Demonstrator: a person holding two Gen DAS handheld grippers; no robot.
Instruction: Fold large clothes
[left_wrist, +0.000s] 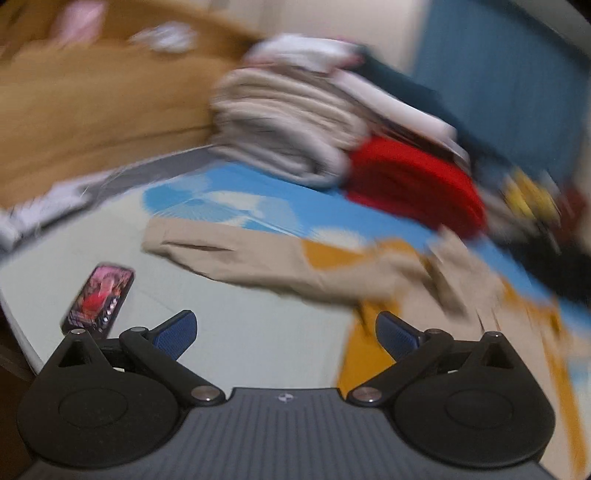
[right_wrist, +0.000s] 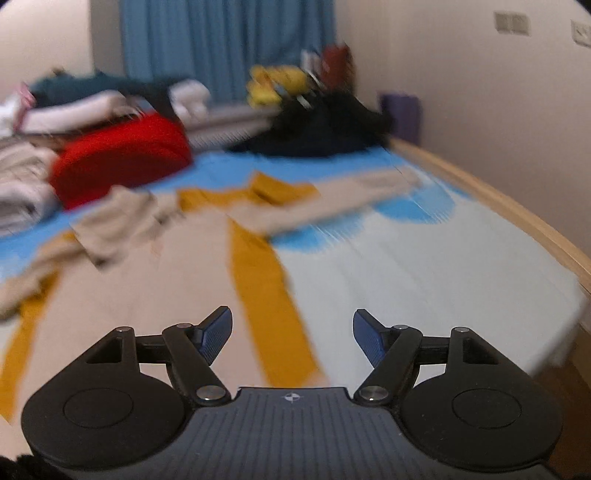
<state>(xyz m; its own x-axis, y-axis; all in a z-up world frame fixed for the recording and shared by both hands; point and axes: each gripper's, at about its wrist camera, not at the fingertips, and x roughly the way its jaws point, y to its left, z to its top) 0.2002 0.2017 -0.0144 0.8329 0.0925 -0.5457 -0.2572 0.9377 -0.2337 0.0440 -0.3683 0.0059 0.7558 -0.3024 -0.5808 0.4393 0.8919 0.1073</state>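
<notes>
A large beige and mustard-yellow garment (right_wrist: 184, 266) lies spread out on the bed, one beige sleeve (left_wrist: 236, 258) stretched to the left in the left wrist view and another sleeve (right_wrist: 332, 203) stretched to the right. My left gripper (left_wrist: 286, 334) is open and empty above the pale sheet, just short of the garment's edge. My right gripper (right_wrist: 291, 338) is open and empty, hovering over the garment's body near a mustard stripe (right_wrist: 266, 291). Both views are blurred by motion.
A phone (left_wrist: 99, 295) lies on the sheet left of the left gripper. Folded clothes (left_wrist: 291, 129) and a red folded item (right_wrist: 122, 158) are stacked at the far side. A dark pile (right_wrist: 325, 129) lies by the blue curtain. The bed's wooden edge (right_wrist: 517, 210) runs along the right.
</notes>
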